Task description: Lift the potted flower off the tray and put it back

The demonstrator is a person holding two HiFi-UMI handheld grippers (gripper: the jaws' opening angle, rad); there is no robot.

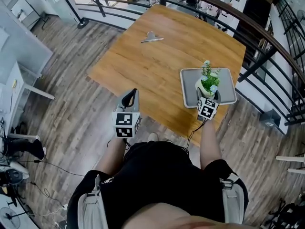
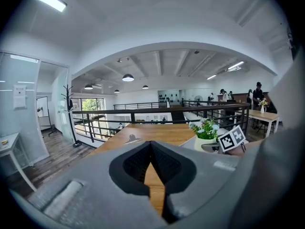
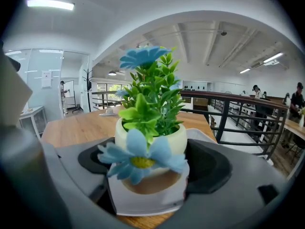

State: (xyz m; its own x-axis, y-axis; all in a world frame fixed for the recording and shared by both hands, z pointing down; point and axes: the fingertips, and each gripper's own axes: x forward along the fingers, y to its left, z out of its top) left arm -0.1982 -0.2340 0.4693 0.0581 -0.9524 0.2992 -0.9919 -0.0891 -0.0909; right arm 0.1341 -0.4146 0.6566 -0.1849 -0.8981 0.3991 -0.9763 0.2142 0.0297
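The potted flower [image 1: 207, 83], a cream pot with green leaves and blue and white blooms, is over the grey tray [image 1: 230, 87] at the table's near right corner. My right gripper [image 1: 208, 97] reaches in from the near side with a jaw pressed on each side of the pot [image 3: 151, 140]. The tray's pale near rim [image 3: 143, 205] shows just under the pot's brown base; I cannot tell whether the pot touches it. My left gripper [image 1: 129, 99] hangs at the table's near edge, shut and empty, its jaw tips meeting [image 2: 151, 144]. From there the flower [image 2: 206, 130] shows to the right.
The wooden table [image 1: 157, 61] carries a small metal clip [image 1: 151, 38] near its far side. A dark curved railing [image 1: 259, 30] runs close behind and to the right of the table. Wooden floor lies to the left, with a white desk [image 1: 19, 87] beyond.
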